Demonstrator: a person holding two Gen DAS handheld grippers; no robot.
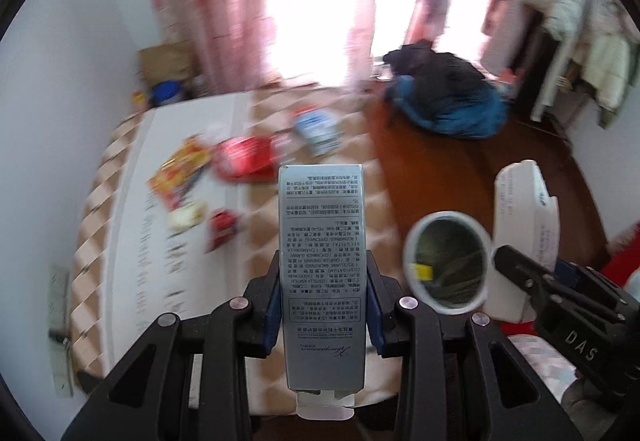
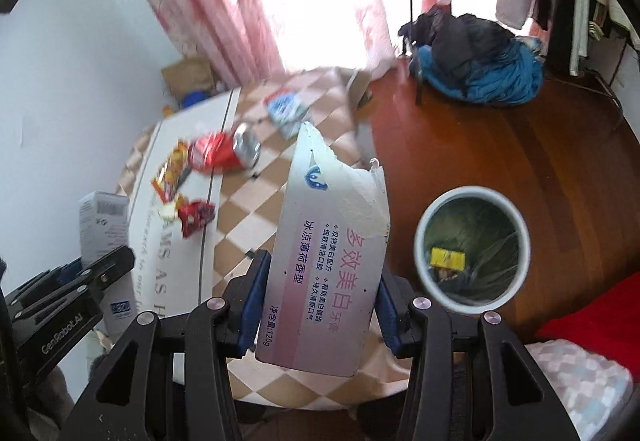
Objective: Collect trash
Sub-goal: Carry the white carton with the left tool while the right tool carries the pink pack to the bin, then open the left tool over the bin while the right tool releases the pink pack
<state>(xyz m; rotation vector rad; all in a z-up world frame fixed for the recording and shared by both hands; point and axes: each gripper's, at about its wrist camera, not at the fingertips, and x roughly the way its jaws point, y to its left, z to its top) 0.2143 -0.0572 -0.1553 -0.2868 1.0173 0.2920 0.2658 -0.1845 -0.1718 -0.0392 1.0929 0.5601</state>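
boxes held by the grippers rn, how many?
2. The grey box sits clamped in the left gripper; the torn toothpaste box is in the right gripper. Both near the bin.

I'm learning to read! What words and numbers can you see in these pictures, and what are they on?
"多效美白", "冰凉薄荷香型", "净含量:120g": torn toothpaste box in the right tongs.
"GenRobot.AI": left tongs' arm.
"DAS": right tongs' arm.
"AMS AS H": cut-off print on the white sheet.
Silver box in the left tongs: upside-down print, too small to read.

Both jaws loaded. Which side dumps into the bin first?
Right, probably. The right gripper holds the torn toothpaste box beside the bin; the left gripper with the silver box sits farther away.
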